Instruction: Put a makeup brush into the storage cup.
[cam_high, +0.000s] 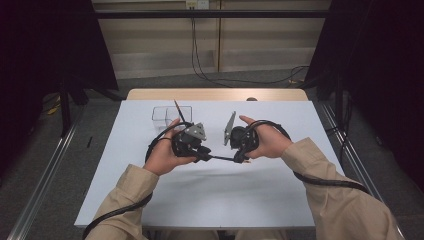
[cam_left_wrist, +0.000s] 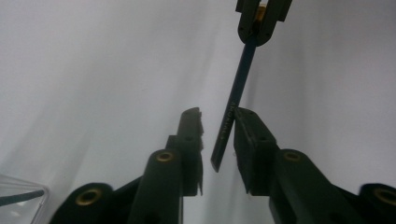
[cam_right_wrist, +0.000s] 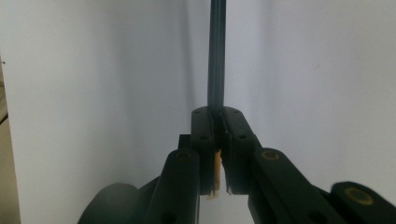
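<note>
- Right tongs (cam_right_wrist: 218, 122) are clamped on one end of a dark pencil (cam_right_wrist: 216, 56).
- Left tongs (cam_left_wrist: 218, 135) are apart around its other end; one pad seems to touch it.
- Pencil hangs over the white surface (cam_high: 150, 200).
- A clear box (cam_high: 167, 116) stands behind.

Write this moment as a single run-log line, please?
right gripper: shut on pencil | left gripper: open, jaws around pencil's free end, one touching | clear box: behind, holds another pencil
</note>
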